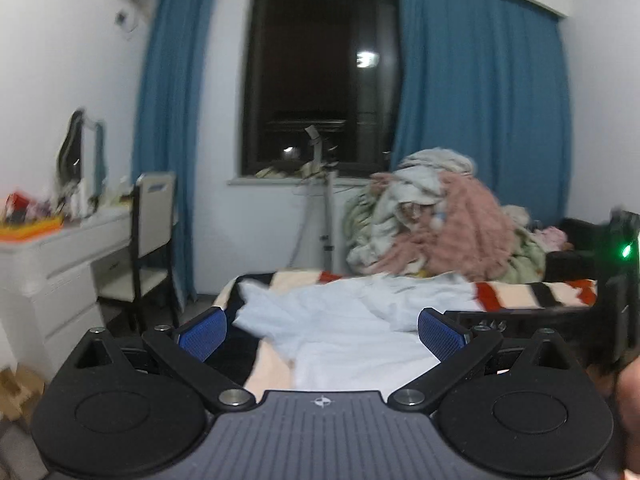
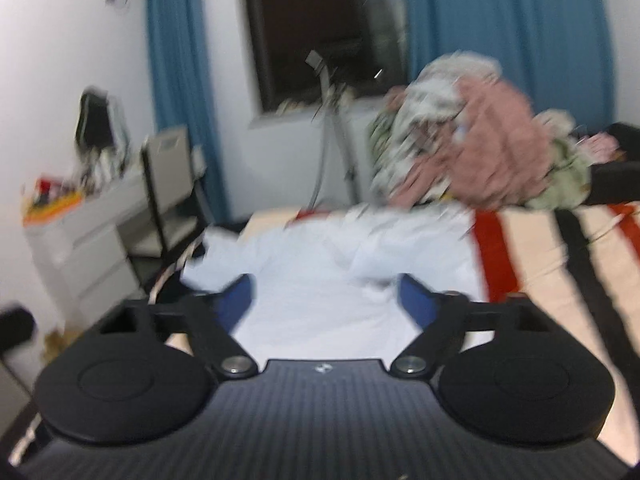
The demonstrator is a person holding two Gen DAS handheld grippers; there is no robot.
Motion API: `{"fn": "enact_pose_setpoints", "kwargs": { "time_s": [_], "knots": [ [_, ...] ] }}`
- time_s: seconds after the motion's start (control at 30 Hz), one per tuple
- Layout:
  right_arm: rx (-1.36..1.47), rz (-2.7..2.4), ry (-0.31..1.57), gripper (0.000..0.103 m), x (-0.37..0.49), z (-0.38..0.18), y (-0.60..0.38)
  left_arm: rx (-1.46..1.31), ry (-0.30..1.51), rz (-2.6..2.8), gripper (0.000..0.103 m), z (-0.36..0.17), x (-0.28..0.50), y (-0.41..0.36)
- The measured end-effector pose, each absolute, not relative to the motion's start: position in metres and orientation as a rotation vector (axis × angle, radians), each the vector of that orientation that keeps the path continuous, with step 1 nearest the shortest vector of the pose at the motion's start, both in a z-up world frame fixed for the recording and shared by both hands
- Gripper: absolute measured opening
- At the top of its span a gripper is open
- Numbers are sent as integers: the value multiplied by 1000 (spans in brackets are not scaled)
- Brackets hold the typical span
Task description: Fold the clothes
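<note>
A white garment lies crumpled and spread on the striped bedspread. My left gripper hovers above its near part, open, blue pads wide apart with nothing between them. In the right wrist view the same white garment fills the middle, blurred by motion. My right gripper is open over it, holding nothing. The right gripper's black body with a green light shows at the right edge of the left wrist view.
A heap of pink, white and green clothes sits at the bed's far end. A white dresser and a chair stand to the left. A tripod stand rises before the window with blue curtains.
</note>
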State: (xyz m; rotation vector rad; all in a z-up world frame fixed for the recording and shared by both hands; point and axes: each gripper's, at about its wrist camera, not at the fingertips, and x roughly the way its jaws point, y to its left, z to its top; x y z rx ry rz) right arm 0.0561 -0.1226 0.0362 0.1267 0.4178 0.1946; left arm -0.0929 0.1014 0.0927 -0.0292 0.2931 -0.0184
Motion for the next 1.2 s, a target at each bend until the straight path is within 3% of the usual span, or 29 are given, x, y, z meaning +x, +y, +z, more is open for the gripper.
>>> {"fn": "enact_pose_setpoints", "kwargs": {
  "time_s": [0.2,0.53,0.6,0.73,0.77,0.8,0.83,1.13,1.2],
  "knots": [
    [115,304,491,74,143,-39,-40,-145,385,53,103,42,-47,160],
    [-309,285,400,71,283,-103,109,-451,409,305,103,-10,9,247],
    [-316,233,379,58,308,-104,118,-451,394,334,103,-17,11,252],
    [-309,202,400,40,354,-101,126,-410,389,334,103,-27,32,247],
    [-309,201,405,32,364,-99,127,-397,391,328,103,-30,38,245],
    [-294,197,391,10,365,-92,119,-384,394,326,103,-32,41,243],
    [-274,194,371,5,364,-83,107,-377,398,325,103,-33,43,241],
    [-94,158,189,5,351,-2,4,-347,389,261,103,-25,29,216],
    [-50,108,209,5,352,-11,-32,-334,382,229,103,-21,22,205]
  ]
}}
